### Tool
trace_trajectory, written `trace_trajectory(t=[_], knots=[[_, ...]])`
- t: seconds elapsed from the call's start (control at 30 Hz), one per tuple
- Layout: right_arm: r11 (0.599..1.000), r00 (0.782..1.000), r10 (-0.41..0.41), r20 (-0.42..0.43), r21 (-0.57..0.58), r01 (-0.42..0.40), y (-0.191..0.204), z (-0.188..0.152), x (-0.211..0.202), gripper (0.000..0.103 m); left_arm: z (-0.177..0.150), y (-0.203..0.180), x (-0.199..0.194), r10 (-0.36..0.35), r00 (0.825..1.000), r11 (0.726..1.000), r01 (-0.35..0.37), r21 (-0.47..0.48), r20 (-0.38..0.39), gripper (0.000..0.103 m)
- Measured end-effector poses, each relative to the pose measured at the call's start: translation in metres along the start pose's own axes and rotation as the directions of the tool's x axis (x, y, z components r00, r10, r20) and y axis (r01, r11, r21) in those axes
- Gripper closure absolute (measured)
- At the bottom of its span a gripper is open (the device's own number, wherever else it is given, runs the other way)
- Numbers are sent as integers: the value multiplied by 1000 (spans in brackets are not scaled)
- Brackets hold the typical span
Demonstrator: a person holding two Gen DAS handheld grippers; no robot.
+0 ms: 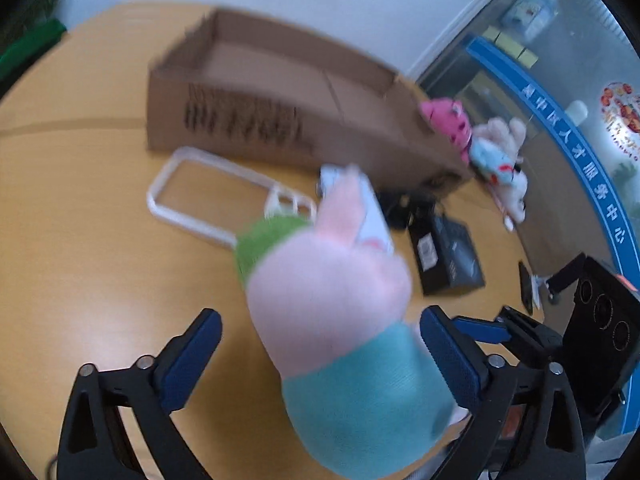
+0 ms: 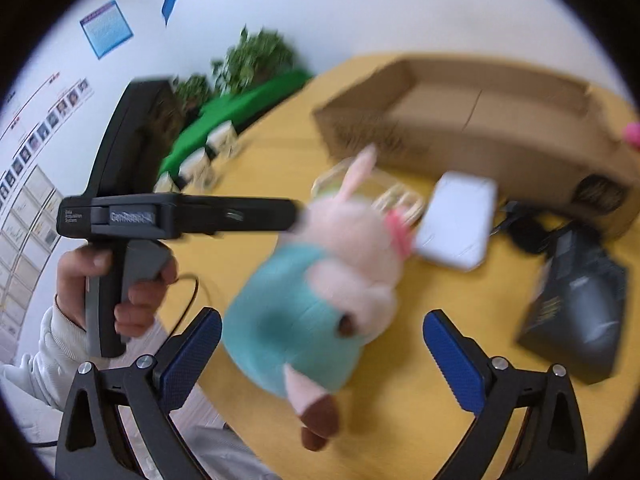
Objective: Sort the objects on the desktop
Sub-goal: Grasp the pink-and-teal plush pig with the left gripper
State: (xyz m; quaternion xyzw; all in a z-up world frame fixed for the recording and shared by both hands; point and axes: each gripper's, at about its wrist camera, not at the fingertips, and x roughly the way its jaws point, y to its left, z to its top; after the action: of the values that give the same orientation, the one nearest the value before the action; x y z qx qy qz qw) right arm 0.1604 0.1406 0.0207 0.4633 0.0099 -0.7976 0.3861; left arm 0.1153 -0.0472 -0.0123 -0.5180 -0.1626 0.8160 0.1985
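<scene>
Left claw (image 1: 320, 356): spread wide, unclenched, grasping nothing. Plush (image 1: 340, 320) between its fingers, long axis pointing away toward box (image 1: 280, 120); contact unclear through blur. Right claw (image 2: 322, 358): likewise spread, empty, plush before it. Beyond plush: white pack (image 2: 456, 220), phone case (image 1: 208, 196), black carton (image 1: 448, 256). Farthest on desk (image 1: 80, 260): box, open.

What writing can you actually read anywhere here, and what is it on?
"Data Acquisition System": side of the left gripper; the logo beside it is blurred.
"人才服务中心": blue band.
Cardboard box print: blurred.
Black box label, wall posters: too small.
</scene>
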Motion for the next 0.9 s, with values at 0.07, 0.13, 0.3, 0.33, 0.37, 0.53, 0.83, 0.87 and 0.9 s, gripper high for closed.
trace_trajectory(t=[0.07,0.13,0.3,0.33,0.37,0.53,0.83,0.87,0.9], knots=[[1000,998,6,-69,22,-5,-5,-2,22,6,-9,12,11,-97,995,994,96,-46,-28,18],[996,995,83,-64,46,-80,-9,-3,30,11,-14,15,14,-180,983,981,178,-75,-24,31],[997,996,73,-43,1,-74,0,2,30,23,-15,8,-1,-139,990,987,140,-81,28,41],[997,996,77,-33,-2,-77,3,4,27,24,-13,5,-6,-139,990,987,142,-78,38,41],[997,997,81,-7,-9,-81,3,9,21,25,-8,1,-14,-142,988,987,146,-70,61,41],[993,989,69,132,-100,-56,15,47,-21,25,42,-35,-73,-132,971,990,120,69,200,41],[969,942,42,334,-244,43,2,224,-61,25,219,-73,-146,-128,903,967,22,255,409,41],[965,939,40,342,-255,51,-1,246,-58,25,238,-72,-150,-123,900,966,11,259,418,41],[963,937,38,346,-263,58,-5,267,-54,25,259,-69,-152,-118,898,966,5,258,425,41]])
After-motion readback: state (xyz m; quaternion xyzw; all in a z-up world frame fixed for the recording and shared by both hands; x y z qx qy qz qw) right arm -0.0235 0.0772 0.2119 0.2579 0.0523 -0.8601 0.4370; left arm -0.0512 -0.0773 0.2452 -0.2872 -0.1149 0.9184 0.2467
